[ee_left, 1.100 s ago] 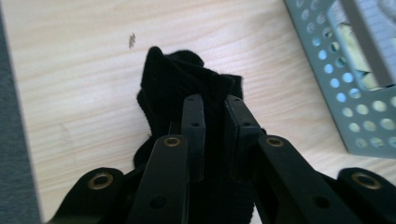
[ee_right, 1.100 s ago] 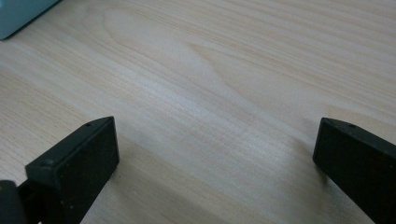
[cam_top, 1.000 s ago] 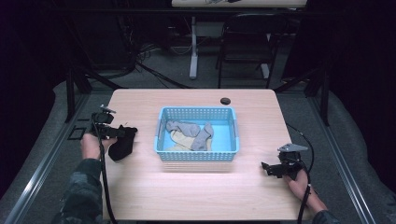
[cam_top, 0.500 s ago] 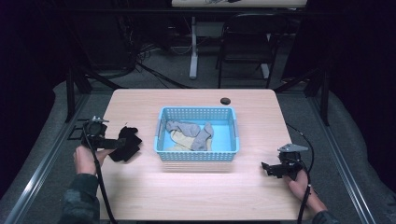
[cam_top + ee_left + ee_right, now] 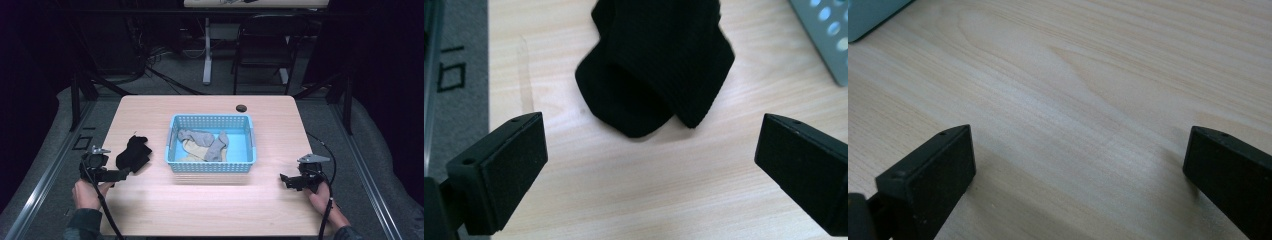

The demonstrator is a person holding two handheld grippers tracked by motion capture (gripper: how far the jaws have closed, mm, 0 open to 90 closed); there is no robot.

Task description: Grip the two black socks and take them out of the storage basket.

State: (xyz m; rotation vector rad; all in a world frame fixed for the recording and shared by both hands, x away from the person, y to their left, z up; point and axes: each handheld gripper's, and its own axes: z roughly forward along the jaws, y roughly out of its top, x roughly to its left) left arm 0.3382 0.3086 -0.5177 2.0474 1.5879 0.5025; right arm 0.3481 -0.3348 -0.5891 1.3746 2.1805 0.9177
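My left gripper (image 5: 120,175) sits at lower left of the high view. Its jaws have just been opening and now stand wide with nothing between them; in the left gripper view both pads (image 5: 504,175) are clear of cloth, bare wood in the gap. The crumpled black knit sock (image 5: 659,70) lies on the light wooden table (image 5: 210,210) just beyond the jaws, top centre of the left gripper view, and left of centre in the high view, near the basket but apart from it.

My right gripper (image 5: 291,181) is at lower right of the high view, jaws spread wide and empty, bare tabletop under them in the right gripper view.

Further up, mid-frame: light blue perforated plastic basket (image 5: 210,166) with grey and beige socks (image 5: 202,142) heaped inside. Behind it, near the far table edge, a small dark round object (image 5: 241,107); can't tell what it is.

My read: the black sock is out of the basket and laid down, so the release step is done. Next move probably calls for one gripper to go over the basket rim, come down on one sock of the heap, pinch a single layer and lift clear without dragging the basket.
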